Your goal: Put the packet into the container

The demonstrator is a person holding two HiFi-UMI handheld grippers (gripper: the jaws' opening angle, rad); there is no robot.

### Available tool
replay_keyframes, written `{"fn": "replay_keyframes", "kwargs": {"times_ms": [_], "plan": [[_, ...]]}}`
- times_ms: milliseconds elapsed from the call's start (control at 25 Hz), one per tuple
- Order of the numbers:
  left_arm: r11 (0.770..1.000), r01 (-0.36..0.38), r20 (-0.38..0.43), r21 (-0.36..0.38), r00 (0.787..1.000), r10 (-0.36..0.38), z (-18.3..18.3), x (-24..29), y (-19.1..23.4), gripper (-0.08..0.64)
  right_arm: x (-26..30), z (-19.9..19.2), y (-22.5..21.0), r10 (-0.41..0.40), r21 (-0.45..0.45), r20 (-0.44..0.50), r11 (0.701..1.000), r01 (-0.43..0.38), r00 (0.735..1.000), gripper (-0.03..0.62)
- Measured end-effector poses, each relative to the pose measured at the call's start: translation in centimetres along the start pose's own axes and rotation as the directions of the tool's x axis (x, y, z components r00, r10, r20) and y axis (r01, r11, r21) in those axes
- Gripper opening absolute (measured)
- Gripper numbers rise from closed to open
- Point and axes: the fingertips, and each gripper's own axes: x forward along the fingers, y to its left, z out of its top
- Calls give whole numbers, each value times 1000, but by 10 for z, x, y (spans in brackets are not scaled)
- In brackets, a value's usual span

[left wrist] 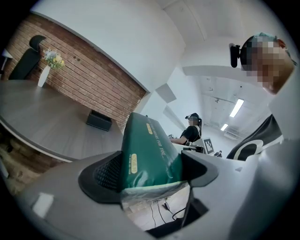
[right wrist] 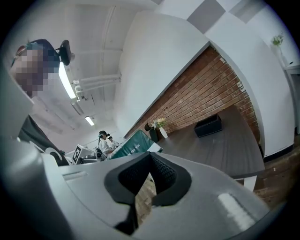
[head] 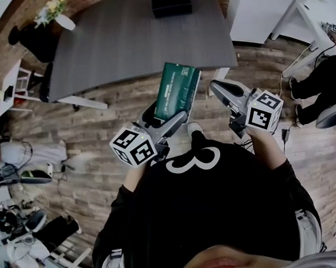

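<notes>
A dark green packet [head: 177, 91] stands upright in my left gripper [head: 166, 113], which is shut on its lower end. In the left gripper view the packet [left wrist: 145, 152] fills the gap between the jaws of that gripper [left wrist: 150, 171]. My right gripper [head: 217, 87] is held beside it to the right, shut, with nothing in it; its pads [right wrist: 161, 171] meet at the tip. From there the packet [right wrist: 131, 144] shows to the left. A black box-shaped container [head: 171, 4] sits at the far edge of the grey table [head: 125, 43], well ahead of both grippers.
A white vase with flowers [head: 57, 13] and a black chair [head: 33, 45] stand at the table's left end. A white desk [head: 302, 19] and a seated person [head: 321, 85] are at the right. Wood floor [head: 101, 133] lies between me and the table.
</notes>
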Motion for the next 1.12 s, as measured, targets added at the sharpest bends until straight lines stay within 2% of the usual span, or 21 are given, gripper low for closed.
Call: {"fn": "replay_keyframes", "kwargs": {"times_ms": [280,480,640,960,1120], "plan": [[999,9,-29,41,1000,-8,62,67,57,416,48,60,-69,1,2,21,1000,-1,1000,2],[995,15,-38,95,999,-12,90,92,78,416,69,86,-90,24,-26,18,999,-23,1000,2],[991,19,-45,135,999,-13,106,104,101,414,84,104,-106,11,-27,28,1000,-10,1000,2],[969,86,-100,232,993,-64,154,134,160,414,118,121,-146,-77,12,62,997,76,995,2],[949,160,-139,272,982,-126,182,157,198,414,140,132,-162,-154,35,89,988,151,984,2]]}}
